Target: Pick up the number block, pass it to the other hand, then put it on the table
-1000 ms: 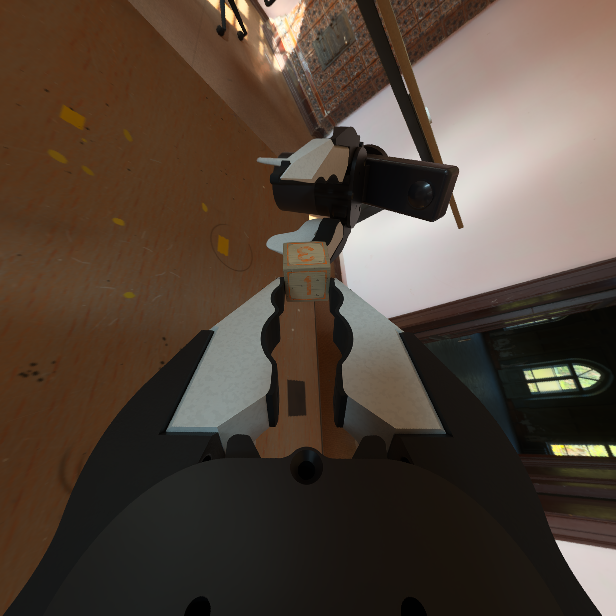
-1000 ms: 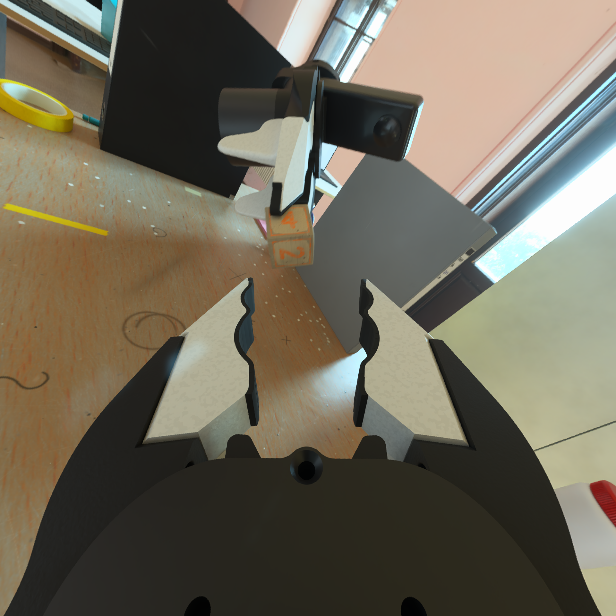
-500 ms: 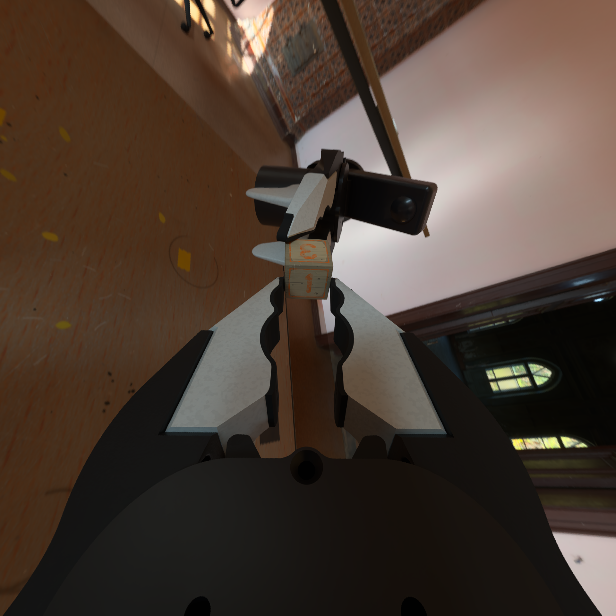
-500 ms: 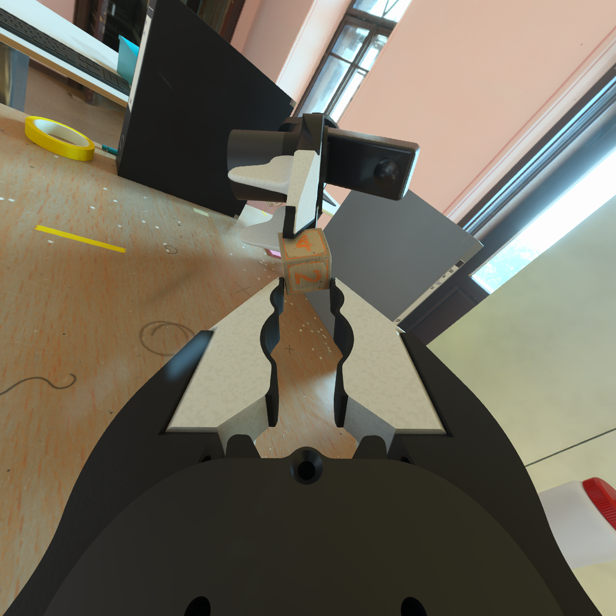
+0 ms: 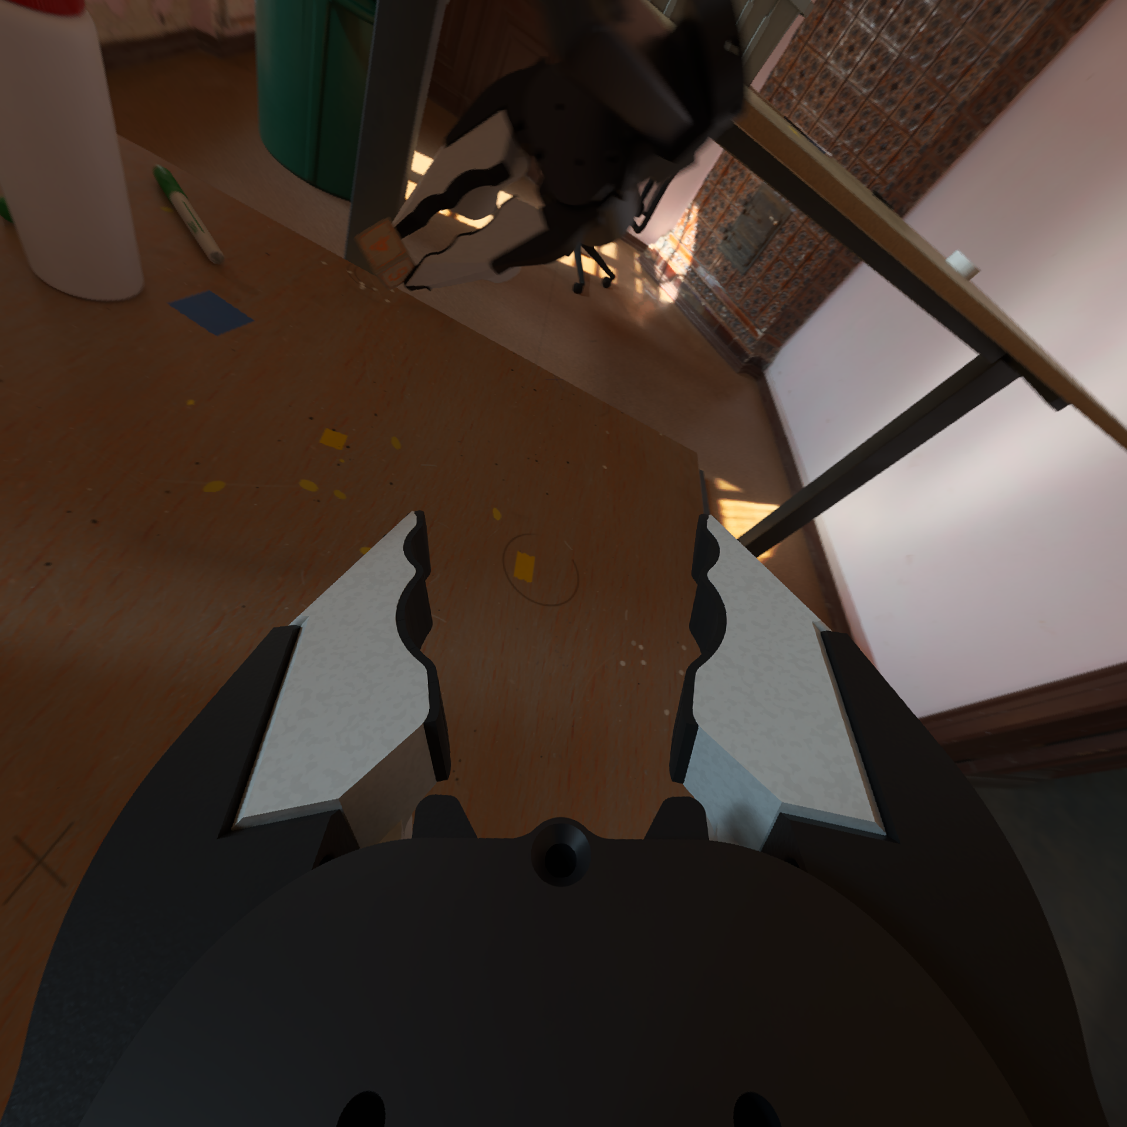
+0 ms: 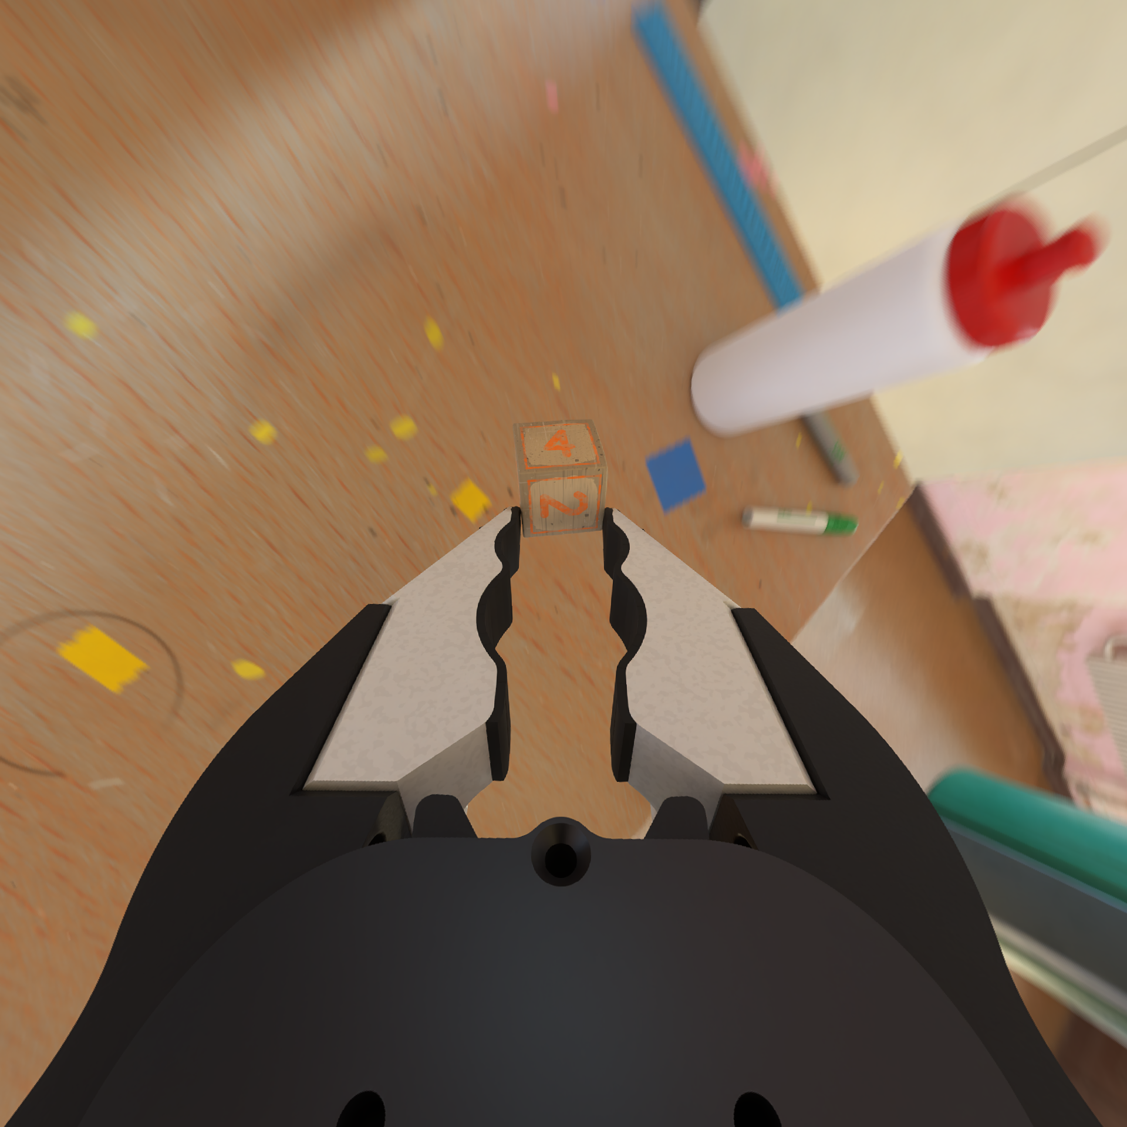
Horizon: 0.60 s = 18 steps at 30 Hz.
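The number block [image 6: 561, 479] is a small wooden cube with orange numerals. My right gripper [image 6: 561, 518] is shut on it at the fingertips and holds it above the wooden table [image 6: 244, 244], pointing down at the tabletop. In the left wrist view the block [image 5: 383, 251] shows far off, held by the blurred right gripper [image 5: 415, 250] near the table's far edge. My left gripper [image 5: 561, 524] is open and empty above the table [image 5: 183, 549].
A white bottle with a red cap [image 6: 854, 329] stands right of the block; it also shows in the left wrist view [image 5: 61, 152]. A green-capped marker [image 6: 799, 521], a blue square [image 6: 674, 474], a blue ruler [image 6: 713, 152] and yellow tape bits lie on the table. A teal bin [image 5: 305, 91] stands beyond the edge.
My left gripper has let go of the block and pulled away, now open. My right gripper, shut on the block, has swung fast away and down toward the table.
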### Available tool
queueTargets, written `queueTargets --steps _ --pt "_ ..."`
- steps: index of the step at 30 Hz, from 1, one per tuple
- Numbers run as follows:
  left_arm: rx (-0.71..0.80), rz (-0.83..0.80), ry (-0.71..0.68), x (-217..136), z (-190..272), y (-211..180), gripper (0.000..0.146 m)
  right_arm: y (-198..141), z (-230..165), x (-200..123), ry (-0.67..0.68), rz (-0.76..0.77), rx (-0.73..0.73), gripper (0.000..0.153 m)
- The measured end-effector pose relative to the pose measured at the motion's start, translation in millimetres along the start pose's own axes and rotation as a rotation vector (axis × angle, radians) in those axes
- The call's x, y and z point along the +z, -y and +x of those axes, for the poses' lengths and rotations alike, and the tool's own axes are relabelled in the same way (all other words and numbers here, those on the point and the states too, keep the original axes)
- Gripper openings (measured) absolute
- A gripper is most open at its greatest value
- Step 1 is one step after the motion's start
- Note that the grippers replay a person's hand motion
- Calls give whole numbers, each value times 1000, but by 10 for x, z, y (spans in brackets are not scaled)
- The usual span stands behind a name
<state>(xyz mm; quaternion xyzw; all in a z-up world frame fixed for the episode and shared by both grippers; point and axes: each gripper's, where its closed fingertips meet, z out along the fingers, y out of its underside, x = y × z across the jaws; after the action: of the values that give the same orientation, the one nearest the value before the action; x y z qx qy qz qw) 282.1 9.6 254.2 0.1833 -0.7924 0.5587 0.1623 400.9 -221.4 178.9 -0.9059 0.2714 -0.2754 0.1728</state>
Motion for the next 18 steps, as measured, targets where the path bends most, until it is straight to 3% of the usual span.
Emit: queueTargets --steps 4,8,13,18 --pt "41 55 25 -106 126 -101 85 -496 284 522 17 -308 45 27" --pt "55 106 72 -229 198 -220 83 -808 367 932 33 -492 230 27" --pt "58 138 105 -342 244 -328 71 -966 470 1241 5 -540 422 27" --pt "63 148 106 -411 262 -346 61 -1075 517 1323 -45 -599 439 27"
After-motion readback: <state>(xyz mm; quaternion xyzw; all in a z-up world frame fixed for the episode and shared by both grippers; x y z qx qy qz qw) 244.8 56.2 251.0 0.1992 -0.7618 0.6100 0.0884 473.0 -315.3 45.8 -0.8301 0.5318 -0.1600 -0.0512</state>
